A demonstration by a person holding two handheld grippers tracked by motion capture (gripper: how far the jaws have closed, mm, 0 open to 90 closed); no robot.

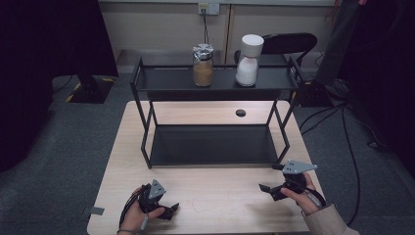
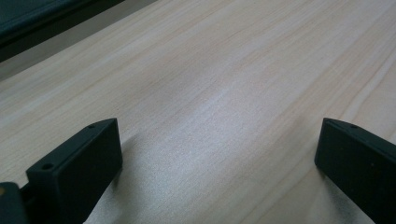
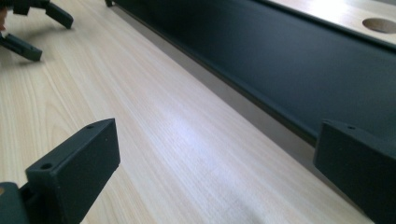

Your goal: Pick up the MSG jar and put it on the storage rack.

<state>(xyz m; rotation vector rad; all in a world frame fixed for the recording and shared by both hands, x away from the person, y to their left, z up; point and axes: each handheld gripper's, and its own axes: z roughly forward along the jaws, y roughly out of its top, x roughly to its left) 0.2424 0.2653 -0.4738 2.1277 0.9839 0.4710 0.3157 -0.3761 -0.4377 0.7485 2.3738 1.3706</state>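
My left gripper [image 1: 171,209] rests low on the light wooden table [image 1: 220,196] near its front left, held in a hand. Its jaws stand wide open over bare wood [image 2: 219,154]. My right gripper [image 1: 268,177] hovers at the front right, just before the black two-tier rack [image 1: 147,147], jaws also wide open with nothing between them [image 3: 219,154]. On the rack's top shelf stand a glass jar [image 1: 202,66] of brown powder with a silver lid and a white-capped bottle [image 1: 247,61] of white grains. The right gripper view also catches the left gripper [image 3: 32,28] far off.
The rack's lower shelf [image 3: 280,60] lies bare just beyond my right gripper. A round cable hole [image 1: 240,113] sits in the table behind the rack. A chair [image 1: 288,44] and floor cables [image 1: 352,147] lie past the table's far right.
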